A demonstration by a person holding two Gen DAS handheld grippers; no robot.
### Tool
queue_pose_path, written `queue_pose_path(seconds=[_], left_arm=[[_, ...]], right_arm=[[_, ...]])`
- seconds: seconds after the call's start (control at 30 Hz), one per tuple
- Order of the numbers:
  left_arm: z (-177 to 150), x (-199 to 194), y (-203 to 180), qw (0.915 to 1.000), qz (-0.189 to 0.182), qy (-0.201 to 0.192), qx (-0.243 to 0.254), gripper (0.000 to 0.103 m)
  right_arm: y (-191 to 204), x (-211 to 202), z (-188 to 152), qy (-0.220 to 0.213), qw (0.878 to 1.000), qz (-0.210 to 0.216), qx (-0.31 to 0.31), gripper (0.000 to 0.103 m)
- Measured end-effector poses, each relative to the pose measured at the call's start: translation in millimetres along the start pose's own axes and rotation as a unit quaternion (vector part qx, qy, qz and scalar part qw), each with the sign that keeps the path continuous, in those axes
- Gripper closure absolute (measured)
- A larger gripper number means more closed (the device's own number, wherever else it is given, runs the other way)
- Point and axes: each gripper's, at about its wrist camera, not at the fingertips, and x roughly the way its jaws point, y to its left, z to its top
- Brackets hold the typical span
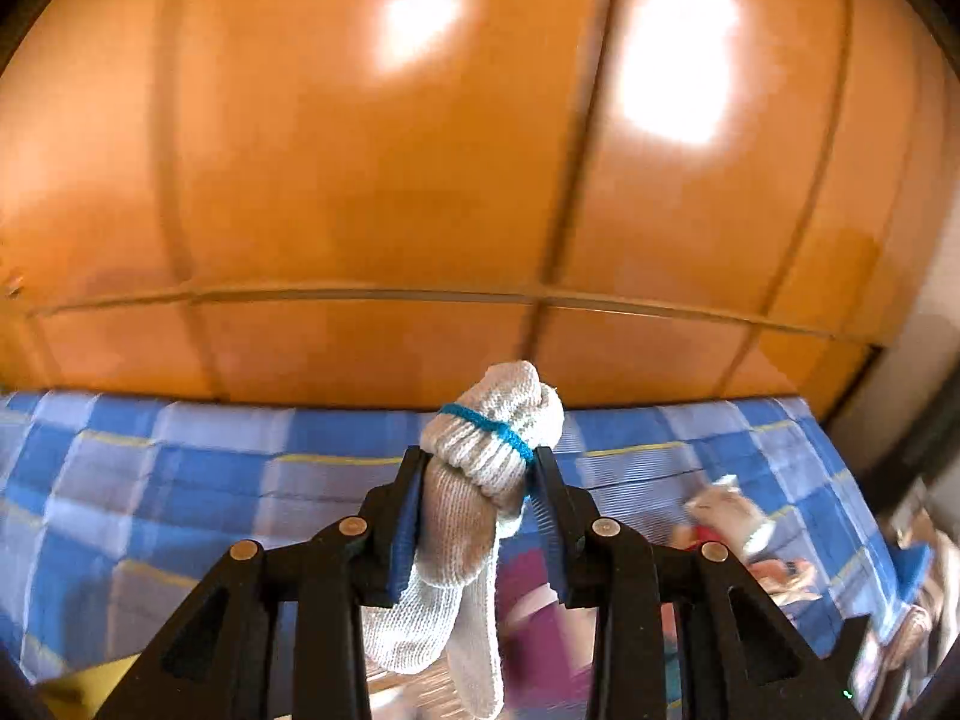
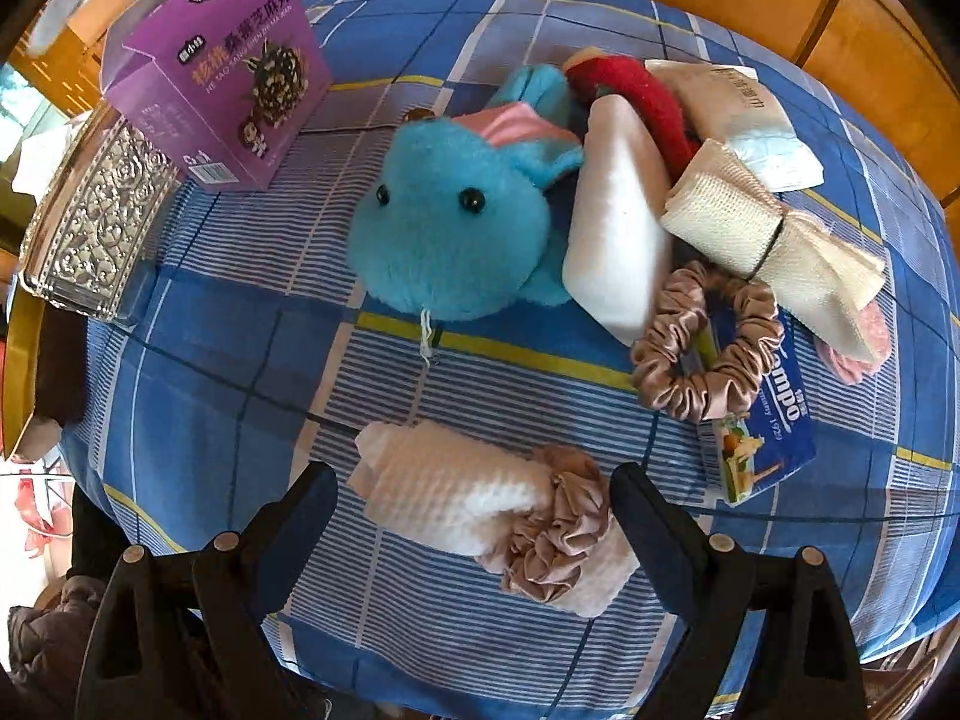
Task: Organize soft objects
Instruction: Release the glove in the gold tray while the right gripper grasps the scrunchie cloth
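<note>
Left gripper (image 1: 477,468) is clamped tight on a white knit glove (image 1: 480,480) bound with a blue band, lifted clear above the blue checked cloth (image 1: 180,468), its fingers dangling toward six o'clock. Right gripper (image 2: 474,495) points down with jaws spread wide, nothing pinched, a rolled white towel (image 2: 444,495) lying between them. At twelve o'clock from the towel sits a blue plush toy (image 2: 450,228); a satin scrunchie (image 2: 708,342) lies at two o'clock.

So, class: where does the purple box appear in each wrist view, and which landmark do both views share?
Left wrist: purple box, blurred, low centre, behind the glove.
Right wrist: purple box, upper left, standing on the cloth.
Shared landmark: the blue checked cloth.
</note>
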Motion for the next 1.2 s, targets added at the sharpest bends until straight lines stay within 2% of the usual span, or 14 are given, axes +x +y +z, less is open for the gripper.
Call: queue_pose_path(seconds=[0.13, 0.27, 0.4, 0.47, 0.53, 0.6, 0.63, 0.67, 0.73, 0.8, 0.87, 1.03, 1.2], left_arm=[[-40.8, -37.0, 53.3, 0.9992, 0.032, -0.002, -0.022, 0.068], [-116.9, -78.6, 113.9, 0.9961, 0.052, 0.011, -0.070, 0.067], [-183.8, -97.7, 152.9, 0.9895, 0.061, 0.039, -0.125, 0.067], [-209.2, -99.3, 156.3, 0.9870, 0.065, 0.052, -0.138, 0.067], [-232.3, -99.1, 162.4, 0.9843, 0.071, 0.066, -0.147, 0.066], [-250.2, -94.7, 166.7, 0.9810, 0.075, 0.078, -0.161, 0.064], [-255.8, -91.2, 167.5, 0.9794, 0.078, 0.083, -0.167, 0.064], [-261.5, -88.2, 168.0, 0.9782, 0.080, 0.087, -0.171, 0.059], [-265.6, -84.2, 166.9, 0.9762, 0.083, 0.088, -0.180, 0.048], [-269.7, -84.1, 164.3, 0.9765, 0.082, 0.087, -0.179, 0.031], [-272.3, -88.2, 159.4, 0.9768, 0.083, 0.082, -0.180, 0.022], [-270.1, -98.7, 152.0, 0.9804, 0.093, 0.068, -0.160, 0.021], [-268.8, -112.5, 145.9, 0.9836, 0.105, 0.051, -0.138, 0.021]], right_arm=[[-2.0, 10.5, 3.7, 0.015, 1.000, -0.003, -0.010, 0.010], [-0.5, 26.9, 7.8, 0.028, 0.999, -0.019, -0.018, 0.014], [4.6, 39.4, 5.9, 0.040, 0.998, -0.040, -0.028, 0.023], [8.5, 43.9, 4.8, 0.041, 0.997, -0.051, -0.031, 0.033], [10.1, 48.7, 4.6, 0.038, 0.997, -0.060, -0.028, 0.049], [9.5, 52.6, 4.6, 0.033, 0.997, -0.065, -0.019, 0.056], [9.2, 53.9, 4.7, 0.029, 0.997, -0.067, -0.016, 0.059], [9.7, 55.9, 4.7, 0.026, 0.997, -0.070, -0.014, 0.060], [11.6, 59.4, 4.4, 0.024, 0.997, -0.075, -0.014, 0.063], [15.2, 62.6, 3.6, 0.018, 0.996, -0.083, -0.012, 0.064], [19.1, 63.9, 1.6, 0.009, 0.997, -0.074, -0.009, 0.066], [28.2, 50.3, -4.6, -0.023, 0.999, -0.041, -0.007, 0.066], [32.0, 17.8, 14.6, -0.084, 0.996, -0.017, 0.009, 0.066]])
